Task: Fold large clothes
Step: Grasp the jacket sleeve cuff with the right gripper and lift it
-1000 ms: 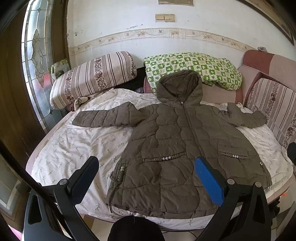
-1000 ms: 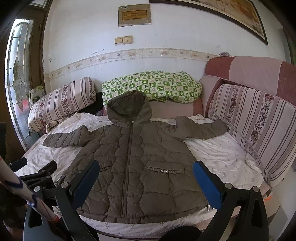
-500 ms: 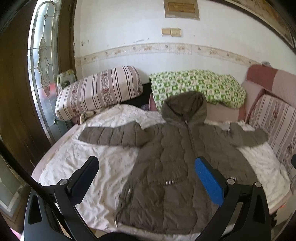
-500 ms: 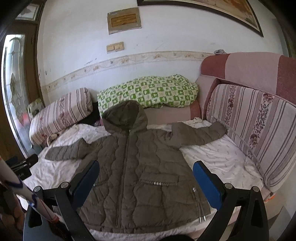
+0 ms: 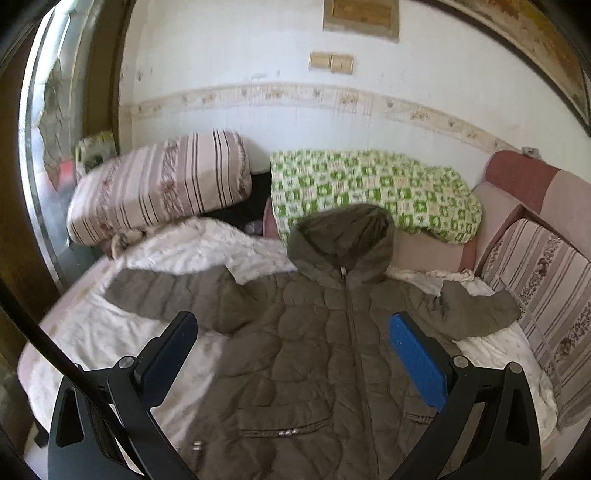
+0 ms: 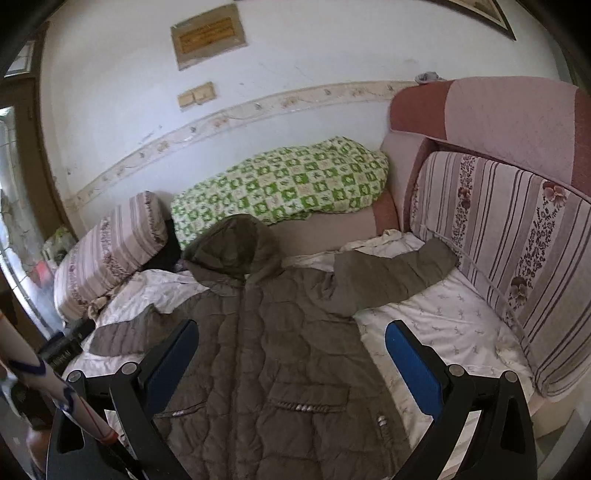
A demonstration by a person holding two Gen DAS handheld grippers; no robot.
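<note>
Above spread jacket [image 5: 310, 354]: both tongs gaping, empty.

The jacket [image 5: 317, 354] runs off the bottom of both views, so its hem below the tongs cannot be seen. In the right wrist view its far sleeve [image 6: 122, 336] disappears behind the left finger [image 6: 166, 365] of the right gripper [image 6: 291, 365]. The left wrist view is smeared by blur. The wall plaque [image 6: 208, 35] above carries writing too small to read.
</note>
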